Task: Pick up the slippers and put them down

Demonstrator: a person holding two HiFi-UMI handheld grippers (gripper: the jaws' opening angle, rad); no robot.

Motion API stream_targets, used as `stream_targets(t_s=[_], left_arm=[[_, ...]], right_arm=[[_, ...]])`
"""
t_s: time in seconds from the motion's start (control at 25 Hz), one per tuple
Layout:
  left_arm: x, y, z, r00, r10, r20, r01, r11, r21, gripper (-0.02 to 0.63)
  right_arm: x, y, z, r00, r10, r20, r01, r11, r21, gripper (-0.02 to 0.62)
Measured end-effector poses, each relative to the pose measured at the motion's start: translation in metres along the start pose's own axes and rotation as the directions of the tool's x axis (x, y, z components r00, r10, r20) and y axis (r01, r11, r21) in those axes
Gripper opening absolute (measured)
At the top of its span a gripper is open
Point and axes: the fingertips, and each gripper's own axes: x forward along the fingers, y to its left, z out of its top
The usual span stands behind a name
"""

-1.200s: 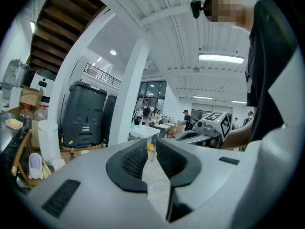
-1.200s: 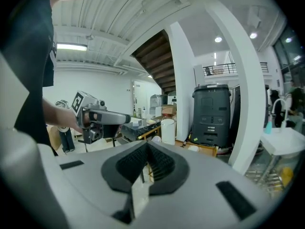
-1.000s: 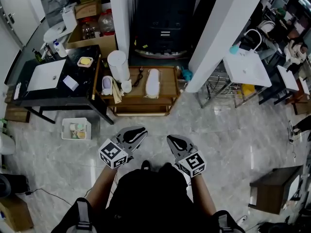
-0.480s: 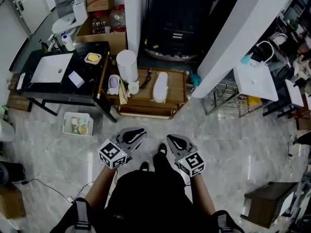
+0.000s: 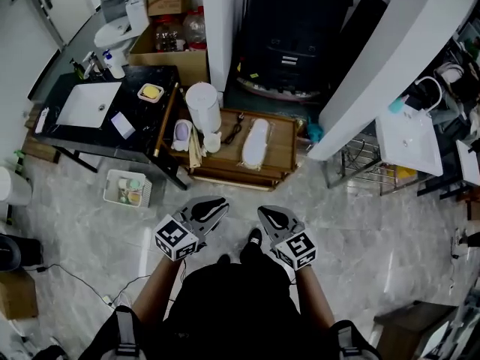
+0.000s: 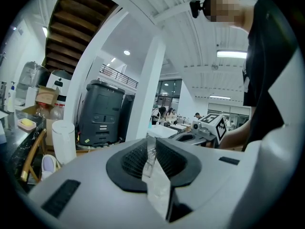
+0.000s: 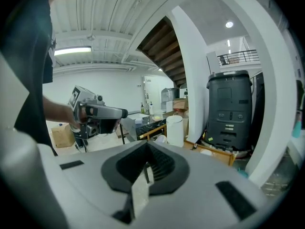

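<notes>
Nearest the person, the left hand-held gripper is showing its grey jaws standing a narrow slit apart, holding nothing. Just right of it, the right hand-held gripper is keeping its jaws pressed together, also empty. Both are hanging over the grey marble floor, well short of the goods. Farther off, the long white slipper is lying flat on the low wooden table, right of centre. A pale lilac oval item is resting at that table's left end, beside a white cylindrical bin.
</notes>
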Motion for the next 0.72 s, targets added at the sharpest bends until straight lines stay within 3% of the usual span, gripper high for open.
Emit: stream_targets(t_s=[0.52, 0.72], left_arm=[[0.056, 0.032, 0.019, 0.983, 0.178, 0.035, -0.177, 0.984, -0.019, 0.064], [0.079, 0.035, 0.019, 0.977, 0.212, 0.037, -0.211, 0.977, -0.027, 0.064]], right_arm=[[0.018, -0.077, 0.01, 0.986, 0.161, -0.037, -0.163, 0.984, -0.066, 0.009], [0.014, -0.101, 0.005, 0.983, 0.182, -0.038, -0.184, 0.981, -0.061, 0.009]])
